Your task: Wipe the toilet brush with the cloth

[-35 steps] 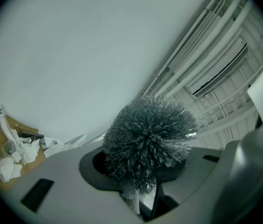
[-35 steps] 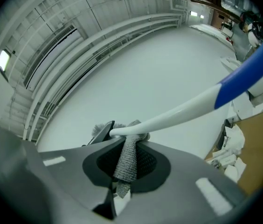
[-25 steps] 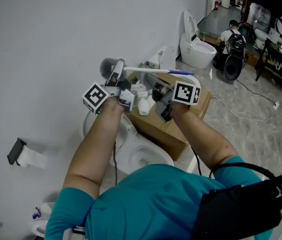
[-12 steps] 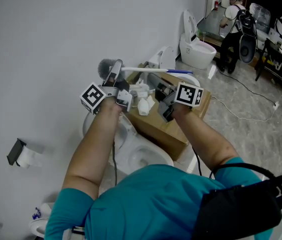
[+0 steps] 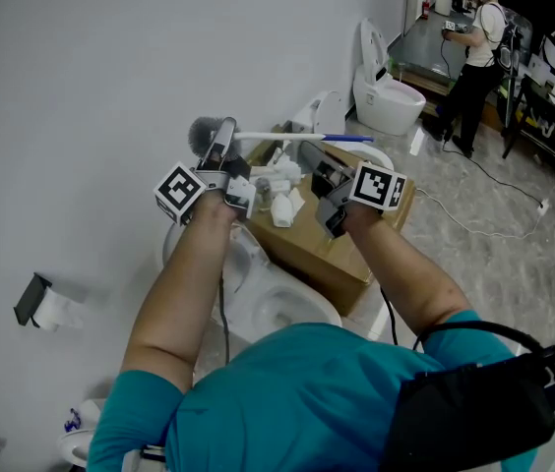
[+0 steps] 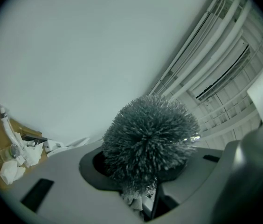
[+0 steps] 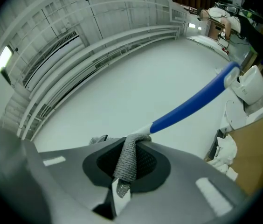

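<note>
**Near.** Your left gripper (image 5: 223,147) clamps the toilet brush (image 5: 268,137) at its neck, and the grey bristle head (image 6: 148,141) stands just past the jaws. Your right gripper (image 5: 307,155) pinches a grey cloth (image 7: 127,160), folded over the shaft where white meets the blue grip (image 7: 192,104). The brush lies level, aloft between both tools.

**Stage, as judged.** Wiping is under way. Which stretches are clean cannot be told; the blue grip beyond the cloth is probably left to do.

**Count.** One brush, one cloth, two grippers. Below them are one toilet bowl (image 5: 287,308) and one cardboard box (image 5: 327,249). Farther off is a second toilet (image 5: 386,101), and farthest, one standing person (image 5: 476,37).
</note>
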A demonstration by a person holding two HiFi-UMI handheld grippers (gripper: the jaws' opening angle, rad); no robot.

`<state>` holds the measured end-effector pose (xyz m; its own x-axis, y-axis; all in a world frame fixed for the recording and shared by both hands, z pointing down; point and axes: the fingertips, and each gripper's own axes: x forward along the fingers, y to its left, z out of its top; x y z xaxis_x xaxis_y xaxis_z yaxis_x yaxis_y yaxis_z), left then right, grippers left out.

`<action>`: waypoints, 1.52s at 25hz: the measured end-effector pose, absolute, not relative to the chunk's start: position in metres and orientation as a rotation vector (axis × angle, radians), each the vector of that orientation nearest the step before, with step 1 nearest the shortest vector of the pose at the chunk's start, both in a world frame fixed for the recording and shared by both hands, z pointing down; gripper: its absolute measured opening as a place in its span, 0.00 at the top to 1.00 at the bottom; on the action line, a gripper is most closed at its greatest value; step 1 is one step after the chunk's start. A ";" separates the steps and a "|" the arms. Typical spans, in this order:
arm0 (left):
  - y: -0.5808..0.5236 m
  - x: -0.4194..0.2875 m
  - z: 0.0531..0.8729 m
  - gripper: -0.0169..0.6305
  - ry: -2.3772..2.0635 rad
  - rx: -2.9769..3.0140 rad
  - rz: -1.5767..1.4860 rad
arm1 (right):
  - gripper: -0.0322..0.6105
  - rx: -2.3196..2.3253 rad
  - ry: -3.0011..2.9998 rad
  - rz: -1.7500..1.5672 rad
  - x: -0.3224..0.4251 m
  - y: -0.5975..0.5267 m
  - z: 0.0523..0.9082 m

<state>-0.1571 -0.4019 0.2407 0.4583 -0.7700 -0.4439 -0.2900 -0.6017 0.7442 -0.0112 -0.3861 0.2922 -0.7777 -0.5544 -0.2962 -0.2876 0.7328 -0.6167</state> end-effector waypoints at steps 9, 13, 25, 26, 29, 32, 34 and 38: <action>-0.405 -0.168 0.248 0.72 -0.900 2.078 -1.088 | 0.92 -0.675 2.487 -0.727 -0.002 -0.387 0.295; -0.405 -0.172 0.246 0.72 -0.882 2.065 -1.125 | 0.92 -0.701 2.493 -0.730 0.001 -0.390 0.302; -0.404 -0.167 0.248 0.72 -0.841 2.060 -1.100 | 0.92 -0.768 2.469 -0.714 0.017 -0.398 0.313; -0.404 -0.167 0.247 0.72 -0.838 2.063 -1.100 | 0.92 -0.774 2.468 -0.712 0.018 -0.399 0.313; -0.404 -0.167 0.246 0.72 -0.831 2.060 -1.100 | 0.92 -0.790 2.459 -0.711 0.022 -0.401 0.315; -0.404 -0.170 0.247 0.72 -0.844 2.056 -1.095 | 0.92 -0.806 2.450 -0.712 0.026 -0.402 0.316; -0.405 -0.171 0.249 0.72 -0.847 2.056 -1.094 | 0.92 -0.815 2.444 -0.713 0.028 -0.403 0.317; -0.404 -0.172 0.246 0.72 -0.837 2.056 -1.105 | 0.92 -0.830 2.433 -0.717 0.034 -0.406 0.320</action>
